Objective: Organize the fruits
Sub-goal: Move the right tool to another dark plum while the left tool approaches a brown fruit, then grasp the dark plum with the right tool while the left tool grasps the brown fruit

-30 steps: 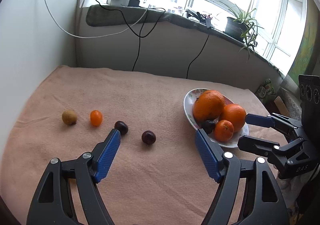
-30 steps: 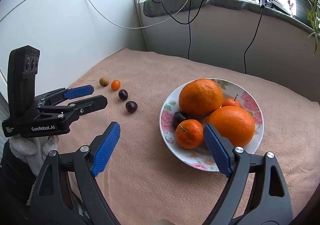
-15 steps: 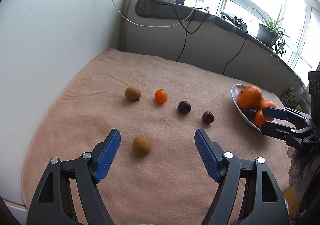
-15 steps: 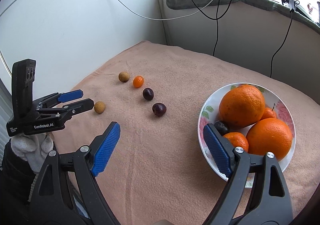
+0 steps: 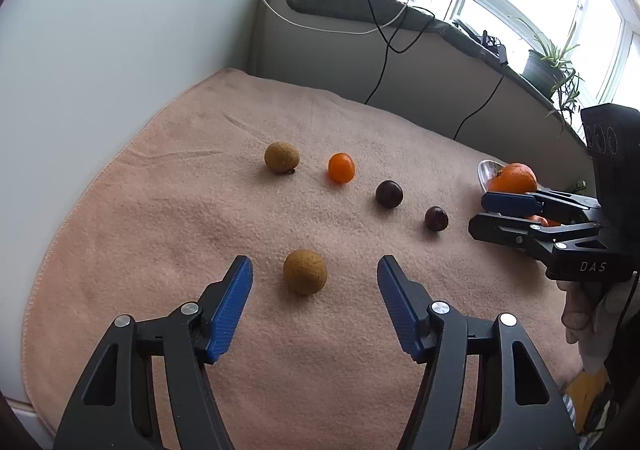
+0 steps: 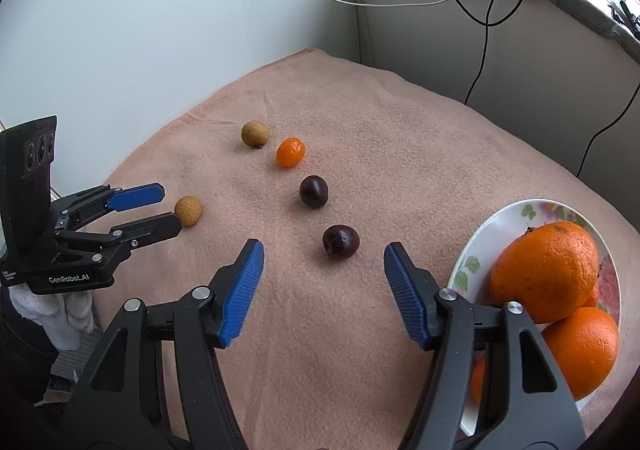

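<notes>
On the peach cloth lie small fruits. A tan round fruit sits just ahead of my left gripper, between its closing jaws, untouched by the pads. A dark plum lies just ahead of my right gripper, whose jaws are also closing without touching it. Farther off lie a second dark plum, a small orange kumquat and another tan fruit. A flowered plate at the right holds big oranges.
A white wall runs along the cloth's left side, and a low ledge with cables and a potted plant stands behind. A gloved hand holds the left gripper; another hand holds the right one.
Both grippers have swung left and come lower and closer to the cloth. The tan fruit and the near plum now sit ahead of their fingertips, and both jaws have narrowed.
</notes>
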Tool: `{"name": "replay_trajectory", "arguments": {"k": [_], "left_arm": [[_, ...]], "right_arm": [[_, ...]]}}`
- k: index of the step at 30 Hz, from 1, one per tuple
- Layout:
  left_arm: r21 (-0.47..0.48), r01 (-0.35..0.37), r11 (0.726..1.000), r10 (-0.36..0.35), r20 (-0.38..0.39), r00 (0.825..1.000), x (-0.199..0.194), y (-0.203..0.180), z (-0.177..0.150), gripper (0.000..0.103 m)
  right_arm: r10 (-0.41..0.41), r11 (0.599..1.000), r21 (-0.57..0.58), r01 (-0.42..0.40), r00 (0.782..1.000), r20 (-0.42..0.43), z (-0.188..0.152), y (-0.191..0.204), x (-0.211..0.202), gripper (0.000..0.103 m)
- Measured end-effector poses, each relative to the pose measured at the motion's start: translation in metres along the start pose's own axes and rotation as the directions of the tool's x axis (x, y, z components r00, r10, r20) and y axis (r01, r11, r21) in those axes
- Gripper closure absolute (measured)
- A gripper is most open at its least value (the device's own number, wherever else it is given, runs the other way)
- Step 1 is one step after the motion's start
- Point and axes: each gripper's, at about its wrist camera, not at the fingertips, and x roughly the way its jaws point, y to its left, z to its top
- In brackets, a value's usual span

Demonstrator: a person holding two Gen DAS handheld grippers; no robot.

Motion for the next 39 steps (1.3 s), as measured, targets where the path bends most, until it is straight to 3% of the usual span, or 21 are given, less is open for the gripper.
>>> {"name": "replay_trajectory", "arguments": {"k": [4,19,24,28,39], "left_arm": [[-0.003,0.005,1.000,-0.005,-0.012,1.000,0.003,0.003,-0.001,0.049],[-0.012,-0.006,1.000,0.005,-0.047,0.999,0.015,0.010,-0.003,0.064],[-0.016,-0.009,1.000,0.008,-0.048,0.999,0.018,0.011,-0.002,0.073],[-0.021,-0.003,1.000,0.002,-0.046,0.999,0.019,0.012,-0.001,0.079],[-0.029,0.011,1.000,-0.012,-0.024,1.000,0.009,0.010,0.002,0.079]], "right_arm": [[-0.017,1.000,-0.007,0.017,1.000,-0.026,0.005,-0.002,0.014,0.052],[-0.039,0.999,-0.031,0.036,0.994,-0.101,0.010,-0.004,0.045,0.066],[-0.041,0.999,-0.032,0.038,0.993,-0.111,0.008,-0.006,0.049,0.076],[-0.037,0.999,-0.023,0.035,0.994,-0.105,0.008,-0.006,0.048,0.076],[-0.022,1.000,0.011,0.022,0.999,-0.031,0.009,-0.012,0.022,0.076]]}}
